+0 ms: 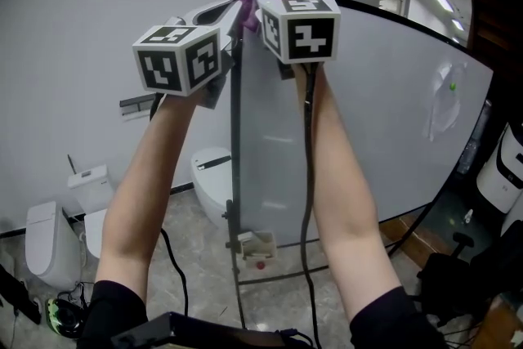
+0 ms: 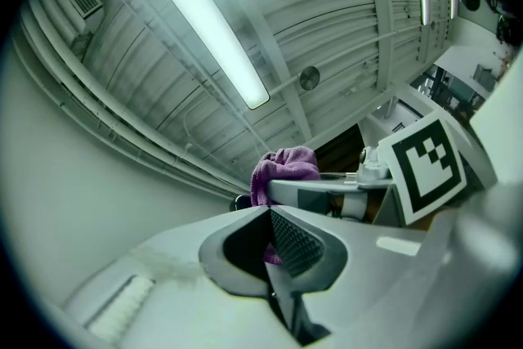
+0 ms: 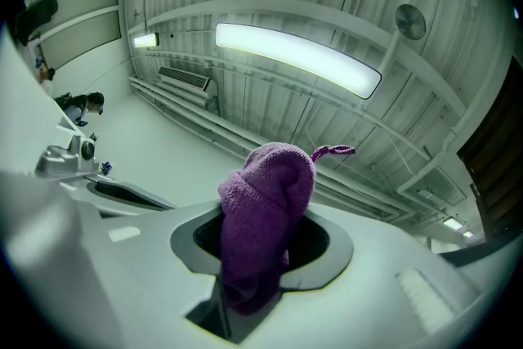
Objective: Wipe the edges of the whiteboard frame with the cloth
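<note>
Both arms are raised to the upper corner of the whiteboard, where the dark upright side of its frame meets the curving top edge. The right gripper has its tongs clamped on the purple cloth. A thick bunched wad stands up out of the tongs and a thin tail of thread curls off the top. In the head view the wad sits right at that upper corner, but I cannot tell whether it is pressed on the frame or just above it.

The left gripper is close beside the right one, on the outer side of the upright edge. Its tongs are drawn together with nothing that I can make out between them — the purple glimpsed past them looks like the other gripper's cloth.

Judging from this, wiping at the corner is in hand or about to start, and the long top and side edges are left to do.

What could go wrong:
- The cloth is held as a lump, so a drag along the frame could tug it out of the tongs or roll it aside. The hard tongs would then scrape the frame instead.
- A push this high on a standing board could rock or shift it — the left gripper is not holding it.
- The two grippers are close enough to knock together.
</note>
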